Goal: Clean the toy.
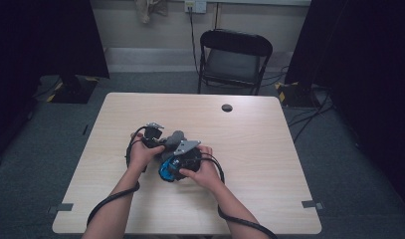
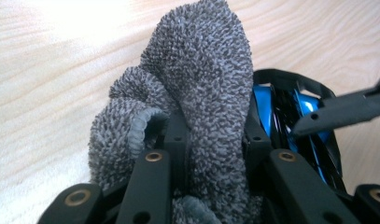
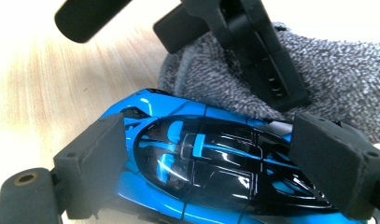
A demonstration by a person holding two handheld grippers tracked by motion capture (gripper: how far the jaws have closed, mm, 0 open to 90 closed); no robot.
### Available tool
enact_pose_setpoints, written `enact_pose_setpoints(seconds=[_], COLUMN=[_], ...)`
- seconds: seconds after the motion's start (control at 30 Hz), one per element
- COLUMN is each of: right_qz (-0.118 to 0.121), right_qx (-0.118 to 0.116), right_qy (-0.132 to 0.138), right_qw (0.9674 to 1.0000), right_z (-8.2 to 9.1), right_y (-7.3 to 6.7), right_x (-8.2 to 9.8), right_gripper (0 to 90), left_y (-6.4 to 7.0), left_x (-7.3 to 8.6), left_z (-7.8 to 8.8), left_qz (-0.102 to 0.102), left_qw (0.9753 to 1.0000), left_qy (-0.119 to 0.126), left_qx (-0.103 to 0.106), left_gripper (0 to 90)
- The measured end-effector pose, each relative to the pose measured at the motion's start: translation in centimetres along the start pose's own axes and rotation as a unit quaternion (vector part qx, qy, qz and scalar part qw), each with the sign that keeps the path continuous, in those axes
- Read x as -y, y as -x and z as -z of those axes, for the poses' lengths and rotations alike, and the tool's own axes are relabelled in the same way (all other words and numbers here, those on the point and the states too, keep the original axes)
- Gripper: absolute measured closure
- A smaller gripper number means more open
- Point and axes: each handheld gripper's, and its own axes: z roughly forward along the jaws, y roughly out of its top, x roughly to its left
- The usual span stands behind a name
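Observation:
A blue and black toy car (image 3: 197,158) lies between the foam pads of my right gripper (image 3: 215,163), which is shut on its sides. In the high view the car (image 1: 167,171) sits low over the middle of the table, under the right gripper (image 1: 172,164). My left gripper (image 2: 213,126) is shut on a bunched grey terry cloth (image 2: 197,84). The cloth (image 3: 327,79) rests against the car's far side. In the high view the left gripper (image 1: 165,141) and cloth (image 1: 176,135) sit just left of and behind the car.
The light wooden table (image 1: 259,144) has a dark round cable hole (image 1: 227,107) near its far edge. A black folding chair (image 1: 235,57) stands behind the table. Dark curtains hang at both sides, and cables lie on the floor at the right.

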Motion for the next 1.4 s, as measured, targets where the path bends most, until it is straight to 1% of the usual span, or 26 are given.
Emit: enact_pose_setpoints(seconds=[0.07, 0.23, 0.33, 0.4, 0.43, 0.5, 0.57, 0.6, 0.63, 0.67, 0.7, 0.73, 0.8, 0.97, 1.0, 1.07, 1.13, 1.2, 1.3, 1.33, 1.4], right_qz=[0.0, 0.0, 0.001, 0.001, 0.0, 0.001, 0.001, 0.002, 0.002, 0.0, 0.001, 0.001, 0.001, 0.003, 0.002, 0.002, 0.001, 0.001, 0.001, 0.001, 0.002], right_qx=[0.0, 0.0, -0.002, -0.002, -0.002, -0.001, 0.0, -0.001, -0.001, -0.001, -0.001, -0.001, -0.001, -0.002, -0.001, -0.001, -0.001, 0.0, -0.001, 0.0, 0.0], right_qy=[0.0, 0.003, -0.006, -0.009, -0.008, 0.0, 0.004, 0.002, 0.002, -0.002, -0.003, -0.003, -0.003, -0.003, -0.004, -0.008, -0.01, -0.006, 0.001, 0.004, 0.0], right_qw=[1.0, 1.0, 1.0, 1.0, 1.0, 1.0, 1.0, 1.0, 1.0, 1.0, 1.0, 1.0, 1.0, 1.0, 1.0, 1.0, 0.9999, 1.0, 1.0, 1.0, 1.0], right_z=[0.0, 0.0, 0.0, 0.0, 0.0, 0.0, 0.0, 0.0, 0.0, 0.0, 0.0, 0.0, 0.0, 0.0, 0.0, 0.0, 0.0, 0.0, 0.0, 0.0, 0.0], right_y=[0.0, 0.0, 0.0, 0.0, 0.0, 0.0, 0.0, 0.0, 0.0, 0.0, 0.0, 0.0, 0.0, -0.3, -0.3, -0.3, -0.3, -0.3, -0.4, -0.5, -0.6], right_x=[0.0, 0.1, -0.1, -0.2, -0.2, 0.0, 0.1, 0.0, 0.0, -0.1, -0.1, -0.1, -0.1, -0.2, -0.2, -0.3, -0.3, -0.2, -0.1, 0.0, -0.1], right_gripper=[10.9, 10.9, 11.3, 11.2, 11.3, 11.3, 11.3, 11.3, 11.3, 11.2, 11.2, 11.2, 11.2, 11.2, 11.2, 11.2, 11.2, 11.2, 11.1, 11.1, 11.1], left_y=[0.1, 0.0, -0.1, -0.1, -0.2, -0.2, -0.2, -0.3, -0.3, -0.1, -0.1, 0.0, 0.1, 0.4, 0.4, 0.5, 0.6, 0.8, 0.8, 0.7, 0.7], left_x=[0.2, 0.8, 1.3, 1.6, 1.9, 2.4, 2.7, 3.2, 3.2, 3.6, 3.6, 4.0, 4.3, 5.1, 5.4, 5.6, 5.8, 6.1, 6.1, 6.1, 6.1], left_z=[0.3, 0.8, 1.6, 2.1, 2.4, 2.9, 3.2, 3.6, 3.6, 4.1, 4.1, 4.5, 4.9, 5.6, 6.0, 6.4, 6.7, 7.4, 7.7, 8.0, 8.3], left_qz=[0.005, 0.006, 0.002, 0.0, -0.002, 0.002, 0.0, 0.001, 0.001, -0.005, -0.005, -0.009, -0.013, -0.012, -0.012, -0.016, -0.016, -0.018, -0.02, -0.018, -0.019], left_qw=[1.0, 1.0, 0.9998, 0.9998, 0.9997, 0.9997, 0.9996, 0.9996, 0.9996, 0.9996, 0.9996, 0.9996, 0.9995, 0.9995, 0.9994, 0.9991, 0.999, 0.9987, 0.9986, 0.9988, 0.9988], left_qy=[0.0, -0.001, -0.013, -0.017, -0.019, -0.018, -0.019, -0.02, -0.02, -0.023, -0.023, -0.026, -0.028, -0.028, -0.033, -0.039, -0.042, -0.047, -0.048, -0.045, -0.045], left_qx=[0.003, 0.008, 0.011, 0.014, 0.015, 0.017, 0.019, 0.019, 0.019, 0.015, 0.015, 0.011, 0.011, 0.006, 0.006, 0.005, 0.004, 0.0, -0.001, -0.003, -0.003], left_gripper=[70.7, 70.8, 70.8, 70.7, 70.7, 70.7, 70.8, 70.8, 70.7, 70.8, 70.7, 70.7, 70.8, 70.7, 70.7, 70.7, 70.7, 70.6, 70.4, 70.4, 70.2])
